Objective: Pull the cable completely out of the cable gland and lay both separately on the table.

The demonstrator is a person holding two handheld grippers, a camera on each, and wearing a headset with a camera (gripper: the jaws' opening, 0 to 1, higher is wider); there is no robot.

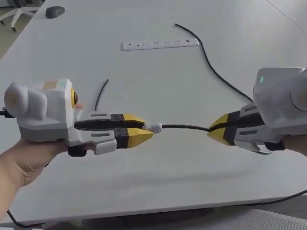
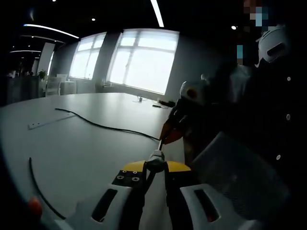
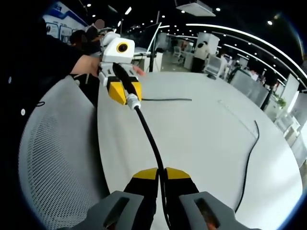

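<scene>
A white cable gland (image 1: 153, 127) sits between the yellow tips of my left gripper (image 1: 145, 128), which is shut on it; the gland (image 2: 156, 159) pokes out past the jaws. A black cable (image 1: 184, 127) runs out of the gland, held level above the table, to my right gripper (image 1: 213, 130), which is shut on it. In the right gripper view the cable (image 3: 149, 136) stretches from my right gripper (image 3: 161, 173) to the gland (image 3: 132, 102) in the left gripper (image 3: 125, 94). The other cable end (image 1: 101, 92) trails behind the left gripper onto the table.
A white power strip (image 1: 159, 44) lies at the far middle of the white table (image 1: 144, 177), its black cord (image 1: 218, 75) curving toward the right. A dark mouse-like object (image 1: 54, 11) sits at the far left. A mesh chair back (image 3: 53, 158) stands by the near edge.
</scene>
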